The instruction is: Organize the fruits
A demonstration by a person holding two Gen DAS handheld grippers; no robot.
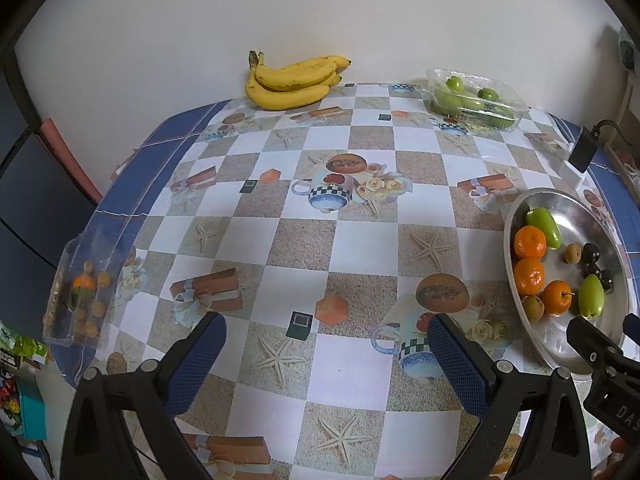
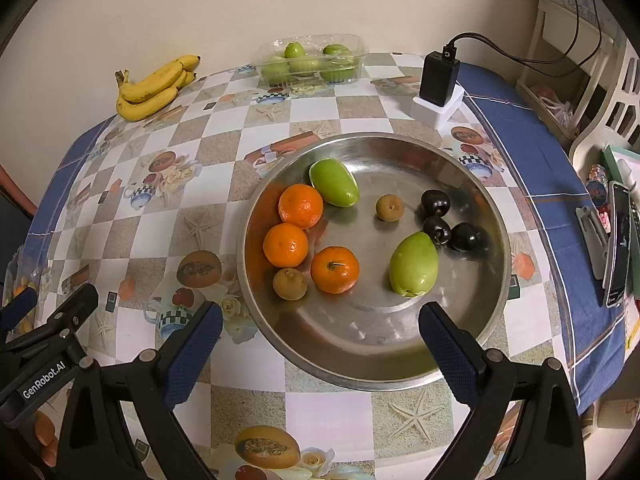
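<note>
Both tongs, left tongs (image 1: 326, 354) and right tongs (image 2: 320, 344), hang spread and empty near the steel tray (image 2: 400, 364), probably since its mixed oranges (image 2: 301, 205), cherries (image 2: 435, 202) and green fruits (image 2: 414, 264) need sorting.

Left wrist view looking down across the surface (image 1: 320, 240) toward the wall, right wrist view close over the metal tray (image 2: 496, 216), both sharing bananas (image 1: 292, 80) and tray

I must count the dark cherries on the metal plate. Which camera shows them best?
The right wrist view: three dark cherries lie unobstructed on the metal plate. The left wrist view shows them small at the edge.
</note>
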